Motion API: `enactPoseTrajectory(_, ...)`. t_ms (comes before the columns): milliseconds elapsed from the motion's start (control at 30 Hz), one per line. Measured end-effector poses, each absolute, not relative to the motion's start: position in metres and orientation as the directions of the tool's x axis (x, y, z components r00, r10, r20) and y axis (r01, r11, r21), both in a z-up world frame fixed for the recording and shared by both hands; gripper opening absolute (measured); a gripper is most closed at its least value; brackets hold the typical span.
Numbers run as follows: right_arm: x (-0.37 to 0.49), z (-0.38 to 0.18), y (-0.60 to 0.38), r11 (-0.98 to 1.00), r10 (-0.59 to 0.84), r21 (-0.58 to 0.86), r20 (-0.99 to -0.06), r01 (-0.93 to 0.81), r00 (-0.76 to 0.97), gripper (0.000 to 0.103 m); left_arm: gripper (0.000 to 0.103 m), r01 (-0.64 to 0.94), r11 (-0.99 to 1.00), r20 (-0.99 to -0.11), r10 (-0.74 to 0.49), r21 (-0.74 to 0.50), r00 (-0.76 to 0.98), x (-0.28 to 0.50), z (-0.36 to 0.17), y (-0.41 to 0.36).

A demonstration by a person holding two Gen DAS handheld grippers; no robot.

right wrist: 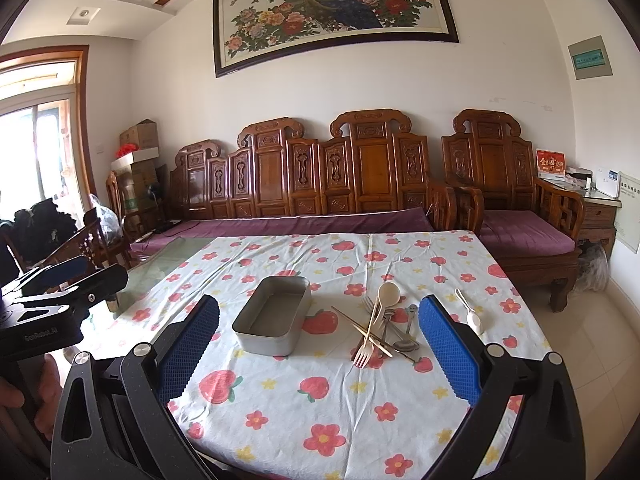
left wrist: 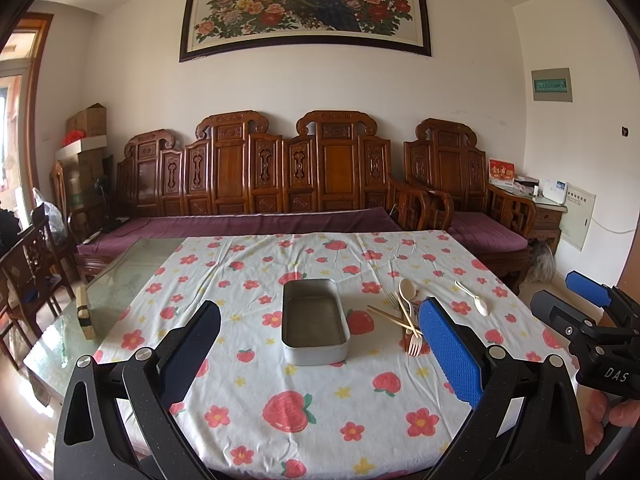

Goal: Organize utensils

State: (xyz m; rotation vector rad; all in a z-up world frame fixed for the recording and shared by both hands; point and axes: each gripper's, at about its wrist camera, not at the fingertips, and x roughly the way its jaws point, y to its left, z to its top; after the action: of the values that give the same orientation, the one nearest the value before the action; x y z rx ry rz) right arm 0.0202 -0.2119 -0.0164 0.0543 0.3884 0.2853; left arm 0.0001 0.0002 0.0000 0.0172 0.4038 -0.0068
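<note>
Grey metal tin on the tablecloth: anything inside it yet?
Nothing shows inside the grey rectangular metal tin: its bare floor is visible in both views. The near wall hides a strip of floor. The pile of cream and metal utensils lies beside it.

Living rm backdrop
Carved sofa (left wrist: 256, 176) w/ purple cushion behind bench (left wrist: 120, 288); peacock painting (left wrist: 308, 4) above, boxes (left wrist: 86, 120) far left corner.

Matt metal tin (left wrist: 315, 324); cream, probably plastic, spoon (right wrist: 387, 294).
</note>
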Motion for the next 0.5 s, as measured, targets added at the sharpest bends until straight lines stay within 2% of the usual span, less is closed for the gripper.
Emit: enactPoseTrajectory(500,0.0204,-0.0157,-0.2117,0.958,0.286,0.107,-0.366,-0.265,0.886,0.1,0.096,0.011,1.0,-0.386,-0.004,0.016,0.922,0.0002,-0.0013,-0.0029)
